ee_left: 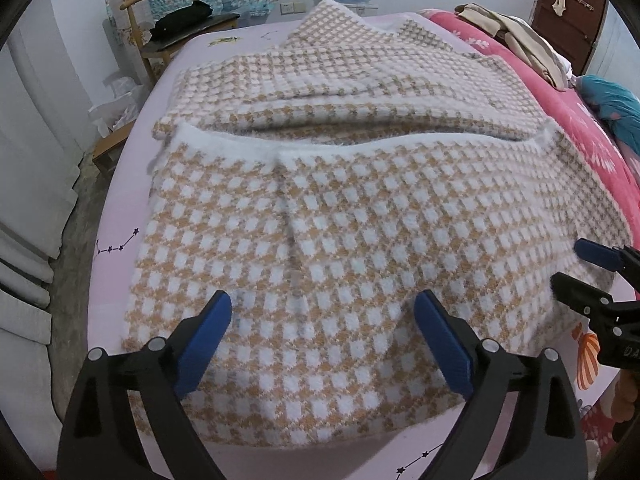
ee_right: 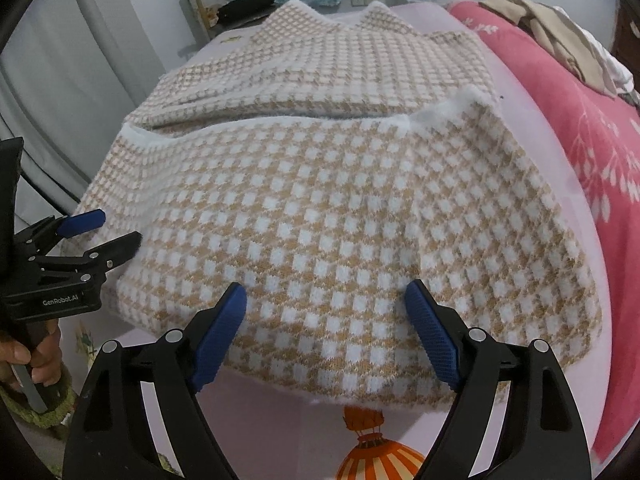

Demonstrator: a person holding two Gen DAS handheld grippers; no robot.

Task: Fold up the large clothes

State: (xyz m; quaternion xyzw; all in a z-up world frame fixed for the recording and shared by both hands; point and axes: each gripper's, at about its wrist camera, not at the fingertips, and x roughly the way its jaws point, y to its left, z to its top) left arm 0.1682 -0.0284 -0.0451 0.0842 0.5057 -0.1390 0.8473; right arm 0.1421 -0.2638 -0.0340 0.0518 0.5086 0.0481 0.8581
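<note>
The checked knit garment [ee_left: 328, 216] lies flat on the pale pink bed sheet [ee_left: 116, 264], patterned in tan and white squares with a fuzzy white border. Its near portion is folded over onto the far portion; the white edge of the folded layer [ee_left: 304, 146] runs across the middle of the garment, slightly raised so that a dark gap shows beneath it. Beyond that edge the lower layer extends to two pointed corners [ee_right: 332, 12] at the far end of the bed.

The left gripper [ee_left: 322, 312] hovers over the near left part of the folded layer. Its blue pads stand wide apart, released, with only flat cloth visible between them and nothing gripped. The right gripper [ee_right: 326, 300] hovers over the near right part, jaws likewise spread and empty. Whether either set of fingertips touches the knit surface cannot be determined from these views. A hand [ee_right: 28, 360] holds the left gripper's handle at the lower left of the right wrist view.

A red floral blanket [ee_right: 592, 160] lies along the right side of the bed, with beige clothing [ee_right: 556, 36] piled on it. A wooden chair [ee_left: 168, 24] carrying a dark item stands past the far left corner. A hot-air balloon print [ee_right: 372, 452] shows on the sheet just in front of the garment's near edge.
</note>
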